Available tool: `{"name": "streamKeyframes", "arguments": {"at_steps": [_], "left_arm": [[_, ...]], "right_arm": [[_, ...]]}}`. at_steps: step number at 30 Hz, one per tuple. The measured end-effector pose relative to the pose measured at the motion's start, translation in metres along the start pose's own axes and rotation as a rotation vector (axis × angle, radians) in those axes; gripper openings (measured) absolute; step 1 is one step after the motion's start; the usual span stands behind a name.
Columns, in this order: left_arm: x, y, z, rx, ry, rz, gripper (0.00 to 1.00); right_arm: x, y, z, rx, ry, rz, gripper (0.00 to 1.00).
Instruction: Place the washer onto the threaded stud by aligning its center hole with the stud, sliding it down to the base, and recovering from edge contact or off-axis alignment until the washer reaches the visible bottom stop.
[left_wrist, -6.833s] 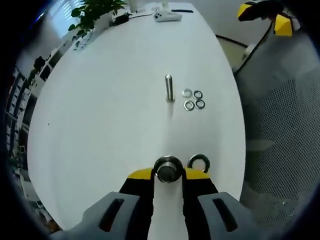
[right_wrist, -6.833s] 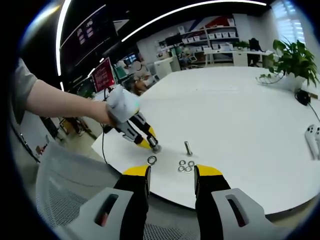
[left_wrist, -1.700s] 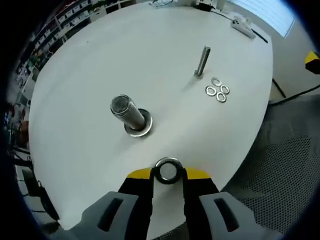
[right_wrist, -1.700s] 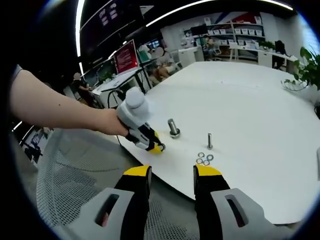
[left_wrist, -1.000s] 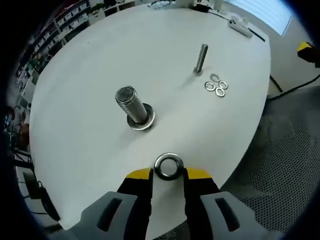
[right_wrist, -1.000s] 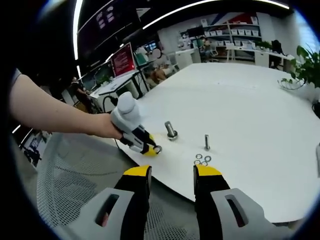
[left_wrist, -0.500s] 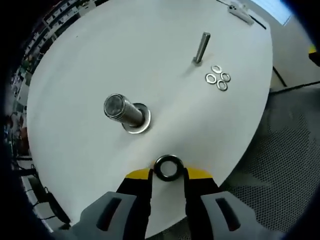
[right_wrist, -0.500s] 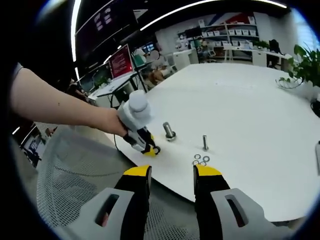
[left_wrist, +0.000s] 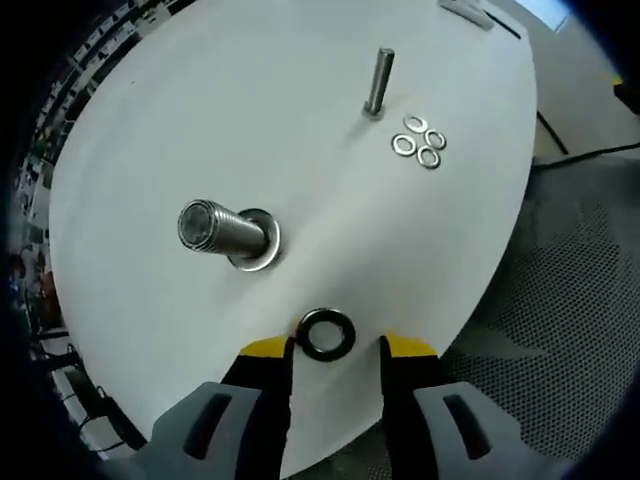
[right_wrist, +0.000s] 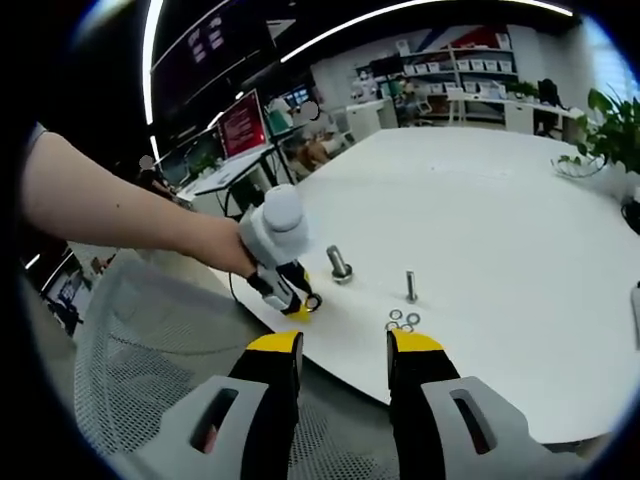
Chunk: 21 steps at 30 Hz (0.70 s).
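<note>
— What's the left gripper (left_wrist: 332, 350) got there?

— A dark metal ring washer (left_wrist: 326, 334), flat and round with a wide centre hole; the white table shows through it. It sits at the yellow tips, and the jaws stand wider than the ring, so whether they actually pinch it I cannot tell.

— And the stud?

— The thick, silver threaded stud (left_wrist: 212, 228) stands on the round white table (left_wrist: 300, 90), up and to the left of the washer in the left gripper view, well apart from it. Its flat top faces the camera, ridged threads run down its side, and a shiny collar lies around its foot. The washer is not over it; it sits near the table's edge.

— Anything else on the table?

— A thin, plain steel pin (left_wrist: 377, 82) stands further off, and just beside it four small silver washers (left_wrist: 418, 144) lie in a tight cluster.

— And the right gripper (right_wrist: 342, 348)?

— Its yellow-tipped jaws are wide apart with nothing between them, over a grey mesh chair (right_wrist: 150, 380) at the table's edge. From the right gripper view you see a person's bare forearm (right_wrist: 110, 215) reaching in, the hand on the left gripper's white handle, its tips down near the stud (right_wrist: 339, 265), with the pin (right_wrist: 410, 286) and the little washers (right_wrist: 401, 319) to the right
</note>
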<state>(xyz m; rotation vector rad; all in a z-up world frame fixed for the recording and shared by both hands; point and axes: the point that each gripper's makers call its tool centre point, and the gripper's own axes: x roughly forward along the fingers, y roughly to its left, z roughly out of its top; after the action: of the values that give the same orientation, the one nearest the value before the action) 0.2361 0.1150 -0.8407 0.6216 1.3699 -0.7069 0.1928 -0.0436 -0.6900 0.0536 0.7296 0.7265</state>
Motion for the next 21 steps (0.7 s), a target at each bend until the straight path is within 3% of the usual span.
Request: {"name": "streamKeyframes", "arguments": {"at_steps": [7,21], "left_arm": [[-0.0008,0.0094,-0.0007,-0.024,-0.011,0.017,0.21],[-0.0005,0.0071,0.0000,-0.045,-0.040,0.010,0.20]], "right_arm": [[-0.0003,0.0007,0.0004,0.001,-0.002,0.001,0.36],[-0.0001,0.0010,0.0003,0.000,-0.001,0.005,0.36]]}}
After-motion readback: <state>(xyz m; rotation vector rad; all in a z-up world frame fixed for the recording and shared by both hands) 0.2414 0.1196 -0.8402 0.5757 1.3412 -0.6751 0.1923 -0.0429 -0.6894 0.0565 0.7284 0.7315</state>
